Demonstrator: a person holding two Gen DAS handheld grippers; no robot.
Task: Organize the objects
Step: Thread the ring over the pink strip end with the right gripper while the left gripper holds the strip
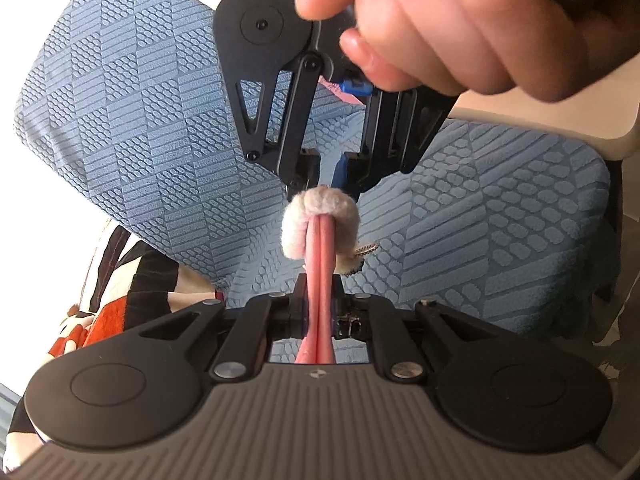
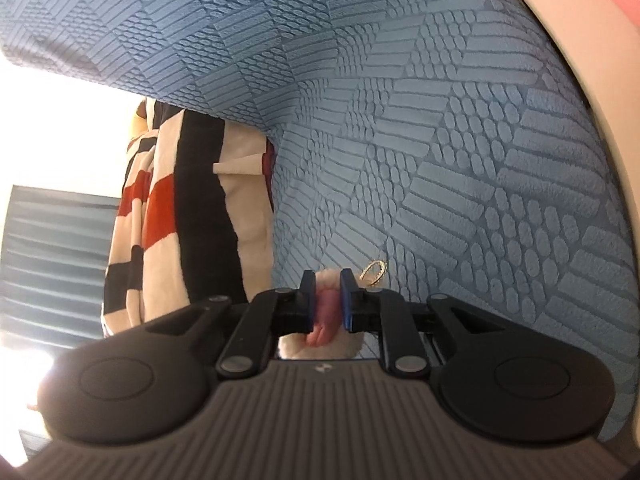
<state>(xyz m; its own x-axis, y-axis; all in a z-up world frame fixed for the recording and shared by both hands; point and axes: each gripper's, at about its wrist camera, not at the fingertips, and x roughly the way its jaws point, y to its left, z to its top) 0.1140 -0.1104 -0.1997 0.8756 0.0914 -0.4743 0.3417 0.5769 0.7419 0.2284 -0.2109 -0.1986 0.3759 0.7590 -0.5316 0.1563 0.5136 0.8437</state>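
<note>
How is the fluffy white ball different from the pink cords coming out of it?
The fluffy ball is round, fuzzy and whitish; the pink cords are thin, smooth and long. The right gripper pinches the ball end, while the left gripper clamps the cords. Both belong to one item.

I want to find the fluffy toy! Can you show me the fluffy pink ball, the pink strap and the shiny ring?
fluffy pink ball [image 1: 318, 220]: left wrist view, on its fuzzy front.
pink strap [image 1: 319, 280]: left wrist view, mid-length, above the fingers.
shiny ring [image 2: 374, 271]: right wrist view, on its rim.
</note>
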